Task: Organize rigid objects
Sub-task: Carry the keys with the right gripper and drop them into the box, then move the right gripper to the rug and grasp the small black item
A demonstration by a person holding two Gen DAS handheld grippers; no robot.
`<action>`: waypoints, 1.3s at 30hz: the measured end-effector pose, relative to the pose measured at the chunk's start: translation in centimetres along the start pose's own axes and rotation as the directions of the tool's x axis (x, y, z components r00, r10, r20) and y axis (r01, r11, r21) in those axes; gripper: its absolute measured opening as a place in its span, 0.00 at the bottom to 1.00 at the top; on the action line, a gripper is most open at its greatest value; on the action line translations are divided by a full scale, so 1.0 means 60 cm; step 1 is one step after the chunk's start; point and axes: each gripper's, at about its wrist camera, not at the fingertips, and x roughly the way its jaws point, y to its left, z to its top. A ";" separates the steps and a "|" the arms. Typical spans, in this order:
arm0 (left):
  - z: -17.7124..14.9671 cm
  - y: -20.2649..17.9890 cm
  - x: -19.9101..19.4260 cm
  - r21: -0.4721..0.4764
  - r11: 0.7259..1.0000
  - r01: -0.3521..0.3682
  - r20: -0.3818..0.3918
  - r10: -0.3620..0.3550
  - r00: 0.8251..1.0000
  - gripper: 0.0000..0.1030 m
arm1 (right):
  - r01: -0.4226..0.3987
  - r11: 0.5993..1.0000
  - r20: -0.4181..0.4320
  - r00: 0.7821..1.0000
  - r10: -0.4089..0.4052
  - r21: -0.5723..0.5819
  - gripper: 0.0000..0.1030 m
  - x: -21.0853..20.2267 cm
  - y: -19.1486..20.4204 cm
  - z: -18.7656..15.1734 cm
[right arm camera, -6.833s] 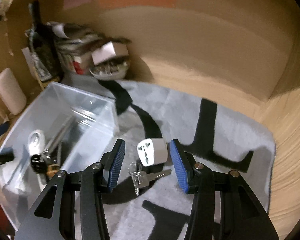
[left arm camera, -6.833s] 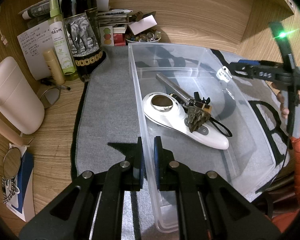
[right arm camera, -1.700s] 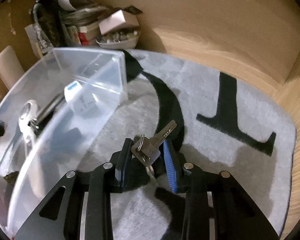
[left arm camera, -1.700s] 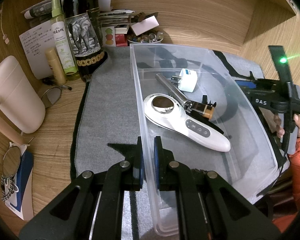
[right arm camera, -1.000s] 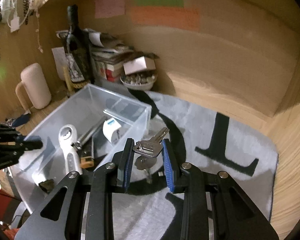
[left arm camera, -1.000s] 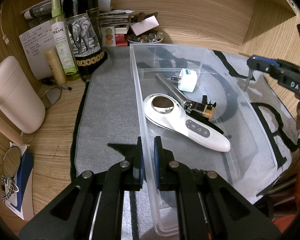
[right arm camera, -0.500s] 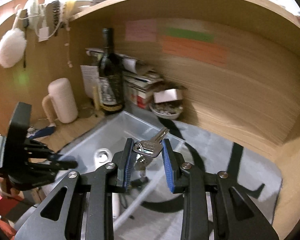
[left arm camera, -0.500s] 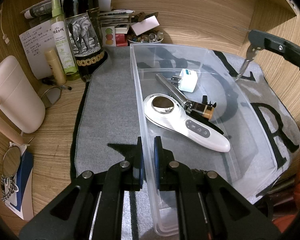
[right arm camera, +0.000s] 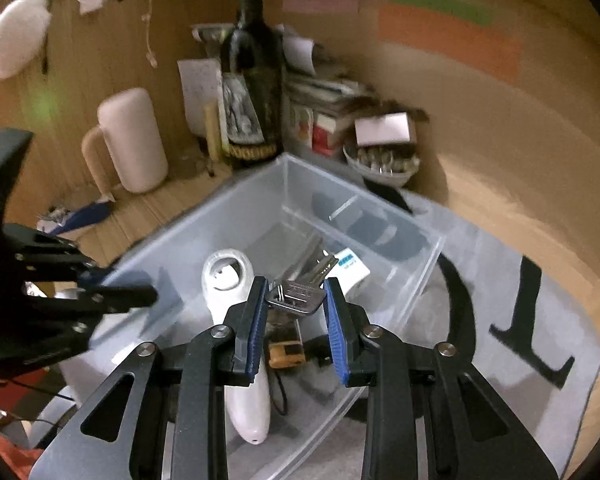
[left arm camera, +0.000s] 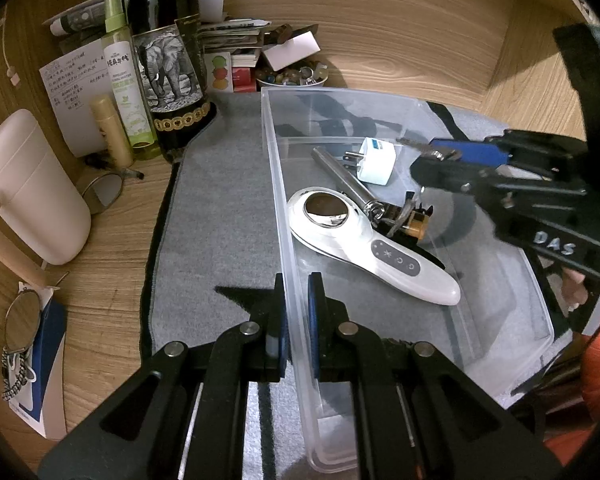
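My left gripper (left arm camera: pixel 297 294) is shut on the near left wall of the clear plastic bin (left arm camera: pixel 278 184), which stands on a grey mat. Inside lie a white handheld device (left arm camera: pixel 374 258), a metal rod (left arm camera: pixel 344 178), a white plug adapter (left arm camera: pixel 376 158) and a small yellow-black part (left arm camera: pixel 414 220). My right gripper (right arm camera: pixel 295 294) is shut on a bunch of silver keys (right arm camera: pixel 300 290) and hangs over the bin's (right arm camera: pixel 416 264) inside, above the white device (right arm camera: pixel 236 292) and the adapter (right arm camera: pixel 352 266). From the left wrist view the right gripper (left arm camera: pixel 440 154) reaches in from the right with the keys (left arm camera: pixel 418 145).
A dark wine bottle (left arm camera: pixel 168 60), a green spray bottle (left arm camera: pixel 126 80), a cream jug (left arm camera: pixel 28 188), papers and a bowl of small items (left arm camera: pixel 292 76) crowd the back left of the wooden desk. A round mirror (left arm camera: pixel 22 320) lies at the left edge. Wooden walls enclose the back and right.
My right gripper has carried the keys leftward and slightly down, from beside the bin's far right rim to above its inside. The left gripper and the bin have not moved.
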 end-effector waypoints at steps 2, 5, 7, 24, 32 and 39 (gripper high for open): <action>0.000 0.000 0.000 0.000 1.000 0.000 0.000 0.000 1.000 0.08 | 0.008 1.000 -0.019 1.000 -0.008 0.001 0.25 0.008 -0.002 -0.004; 0.000 0.000 0.000 0.001 1.000 -0.002 0.000 0.002 1.000 0.08 | 0.001 1.000 -0.044 0.999 -0.001 0.006 0.25 0.015 -0.006 -0.009; 0.000 0.000 0.000 0.001 1.000 -0.001 0.000 0.001 1.000 0.08 | -0.006 1.000 -0.064 0.998 0.006 0.004 0.25 0.018 -0.005 -0.011; 0.000 -0.001 0.000 0.002 1.000 -0.002 0.000 0.002 1.000 0.08 | 0.013 1.000 0.004 1.000 -0.013 0.027 0.42 -0.034 -0.028 0.000; 0.000 0.000 -0.001 0.002 1.000 -0.001 0.000 0.001 1.000 0.08 | 0.080 0.993 0.041 0.996 -0.084 0.083 0.42 -0.063 -0.069 0.000; 0.000 -0.001 -0.001 0.001 1.000 -0.001 0.000 0.001 1.000 0.08 | 0.143 0.976 0.013 0.989 -0.147 0.163 0.43 -0.060 -0.129 -0.015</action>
